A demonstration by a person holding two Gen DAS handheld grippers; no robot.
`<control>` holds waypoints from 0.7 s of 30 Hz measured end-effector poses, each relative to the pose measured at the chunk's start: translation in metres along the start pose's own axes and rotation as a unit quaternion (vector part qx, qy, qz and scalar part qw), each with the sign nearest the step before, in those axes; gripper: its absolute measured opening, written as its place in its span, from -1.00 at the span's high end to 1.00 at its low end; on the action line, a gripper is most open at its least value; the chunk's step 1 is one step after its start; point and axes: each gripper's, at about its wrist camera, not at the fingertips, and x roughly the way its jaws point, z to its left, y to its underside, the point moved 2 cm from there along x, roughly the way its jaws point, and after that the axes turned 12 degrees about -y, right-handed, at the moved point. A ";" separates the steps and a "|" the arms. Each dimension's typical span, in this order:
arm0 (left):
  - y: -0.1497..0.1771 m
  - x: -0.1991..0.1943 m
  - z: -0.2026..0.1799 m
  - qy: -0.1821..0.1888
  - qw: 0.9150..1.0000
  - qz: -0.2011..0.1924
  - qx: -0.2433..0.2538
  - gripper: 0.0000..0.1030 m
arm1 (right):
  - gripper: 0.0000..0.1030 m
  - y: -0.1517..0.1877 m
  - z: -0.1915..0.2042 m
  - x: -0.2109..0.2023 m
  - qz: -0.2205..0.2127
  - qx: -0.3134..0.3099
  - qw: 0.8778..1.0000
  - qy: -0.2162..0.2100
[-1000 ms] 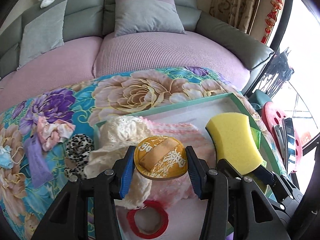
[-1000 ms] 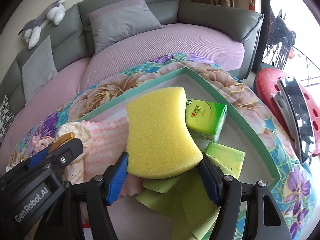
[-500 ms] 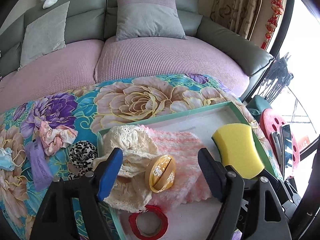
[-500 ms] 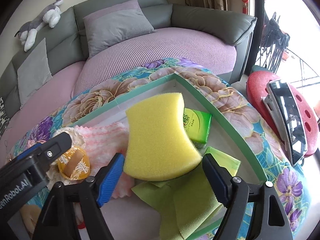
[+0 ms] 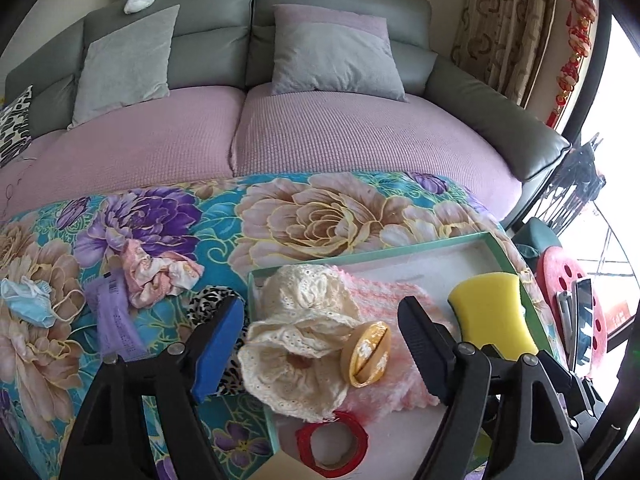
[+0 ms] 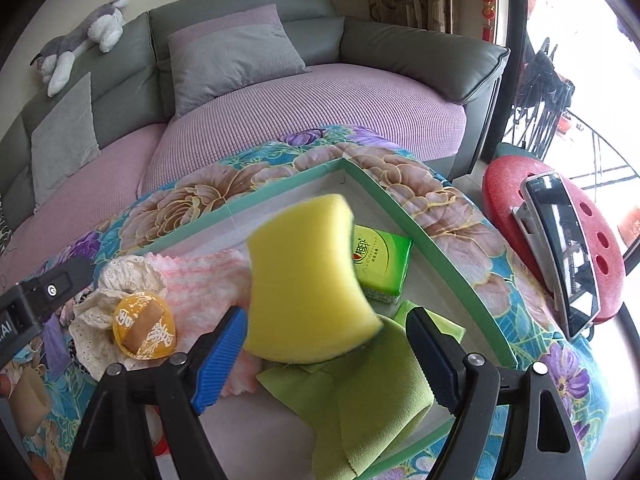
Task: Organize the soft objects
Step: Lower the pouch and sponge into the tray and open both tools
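Sponge (image 6: 308, 288) first, from the right wrist: it looks blurred between the spread fingers of the right gripper (image 6: 326, 354), seemingly loose, so we should let it settle flat inside the green tray (image 6: 432, 248), beside the tissue pack (image 6: 382, 266), before withdrawing. From the left wrist, our left gripper (image 5: 320, 348) gapes wide, empty, above the tray; the gold puff (image 5: 366, 354) leans on the pink knit (image 5: 394, 300).
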 end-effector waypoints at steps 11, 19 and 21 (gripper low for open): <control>0.002 -0.009 0.024 -0.024 0.999 -0.014 -0.019 -0.57 | -0.64 0.001 0.009 0.000 0.006 -0.016 1.000 0.006; 0.003 -0.013 0.042 -0.029 0.999 -0.017 -0.036 -0.57 | -0.64 0.000 0.018 -0.003 0.004 -0.031 0.999 0.016; 0.004 -0.014 0.051 -0.034 0.998 -0.019 -0.045 -0.57 | -0.64 -0.001 0.023 -0.007 -0.003 -0.037 0.999 0.011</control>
